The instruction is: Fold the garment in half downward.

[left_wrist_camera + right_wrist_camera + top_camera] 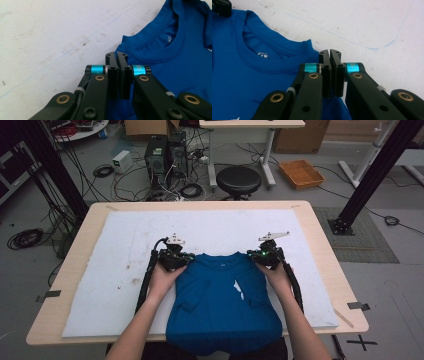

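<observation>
My blue T-shirt (220,295) lies flat, sleeves folded in, collar at 12 o'clock. Both tools, left tool (173,259) and right tool (266,256), pinch its shoulders, jaws closed. The right gripper view shows the collar's label print (262,54).

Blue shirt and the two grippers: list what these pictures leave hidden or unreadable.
- Shirt hem: high view, cut off at the table's near edge and the bottom of the frame.
- Neck label: right gripper view, too small to read.
- Fabric between the left gripper fingers: left gripper view, shut fingers hide any pinched cloth.
- Same at the right gripper: right gripper view.
- White print: high view, too small to identify.
</observation>
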